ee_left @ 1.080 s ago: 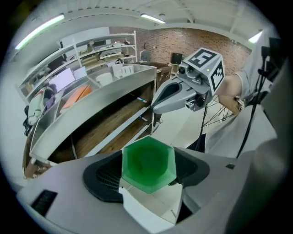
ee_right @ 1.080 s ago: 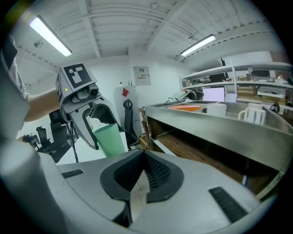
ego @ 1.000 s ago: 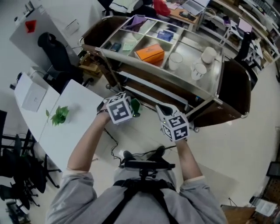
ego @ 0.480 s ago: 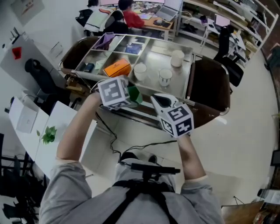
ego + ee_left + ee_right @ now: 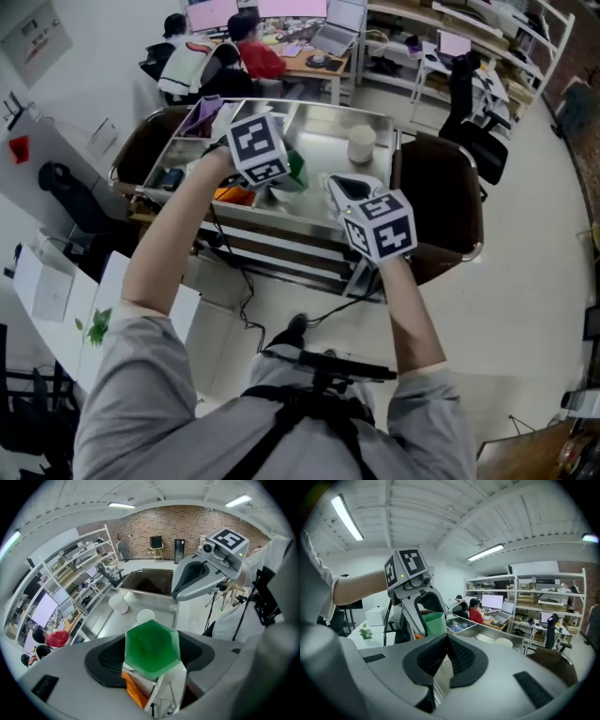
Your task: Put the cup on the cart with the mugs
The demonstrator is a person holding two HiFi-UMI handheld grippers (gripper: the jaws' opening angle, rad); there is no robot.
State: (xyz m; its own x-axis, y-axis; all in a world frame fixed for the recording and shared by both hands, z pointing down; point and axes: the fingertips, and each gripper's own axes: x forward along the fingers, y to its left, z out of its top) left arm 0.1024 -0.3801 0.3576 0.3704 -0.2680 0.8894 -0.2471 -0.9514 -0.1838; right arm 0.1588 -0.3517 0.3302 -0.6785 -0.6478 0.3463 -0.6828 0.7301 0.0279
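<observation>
A green hexagonal cup (image 5: pixel 152 648) sits between the pads of my left gripper (image 5: pixel 153 654), which is shut on it. In the head view the left gripper (image 5: pixel 286 178) holds the cup (image 5: pixel 295 173) above the steel top of the cart (image 5: pixel 323 211). White mugs (image 5: pixel 119 604) stand on that top beyond the cup, and one mug (image 5: pixel 362 143) shows near the far side. My right gripper (image 5: pixel 343 190) hovers to the right of the cup, over the cart's near edge. Its pads (image 5: pixel 461 656) meet at the tips with nothing between them. The right gripper view shows the cup (image 5: pixel 434 622) held at the left.
An orange box (image 5: pixel 234 195) and small items lie in the cart's left compartments. Brown chairs (image 5: pixel 441 206) flank the cart. People sit at desks (image 5: pixel 248 56) behind it. A white table with a small plant (image 5: pixel 94 323) stands at the lower left.
Both grippers have risen and moved forward from in front of the cart's lower shelf to above its top. The green cup has travelled with the left gripper.
</observation>
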